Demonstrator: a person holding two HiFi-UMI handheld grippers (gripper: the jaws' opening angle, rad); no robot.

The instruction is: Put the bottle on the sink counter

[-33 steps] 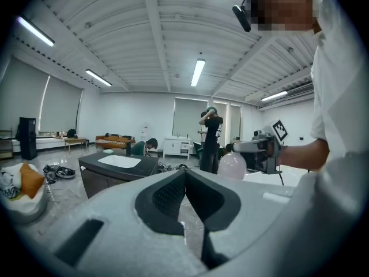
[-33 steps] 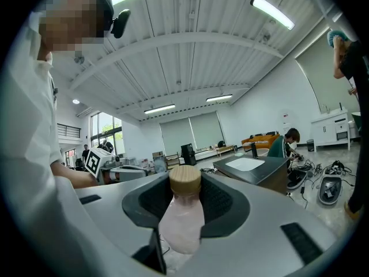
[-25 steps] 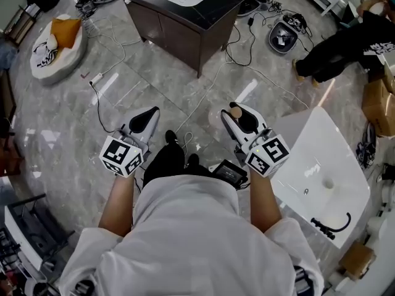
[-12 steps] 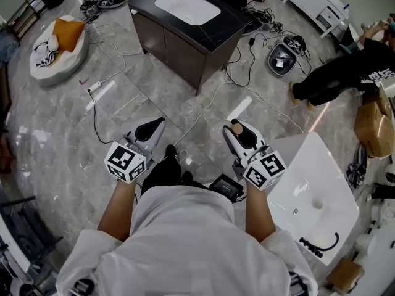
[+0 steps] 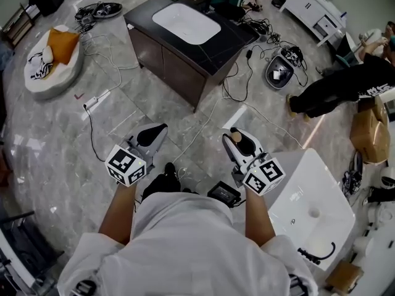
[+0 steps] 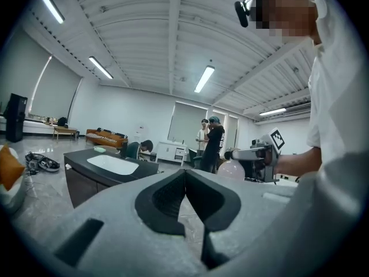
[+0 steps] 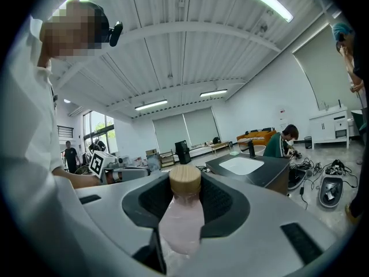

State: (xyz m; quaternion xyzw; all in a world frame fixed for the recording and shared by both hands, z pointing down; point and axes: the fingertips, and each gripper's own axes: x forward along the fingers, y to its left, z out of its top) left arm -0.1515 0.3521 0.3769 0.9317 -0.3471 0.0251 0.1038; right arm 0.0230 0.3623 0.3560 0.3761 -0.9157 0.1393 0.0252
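Right gripper is held out at waist height on a bent forearm, level with the left gripper, above the marble floor. Its jaws are clamped on the pink bottle, whose tan cap sits at the jaw tips. The left gripper's jaws are pressed together with nothing between them. The dark sink counter stands well ahead, apart from the bottle. The bottle's base is cut off in the right gripper view.
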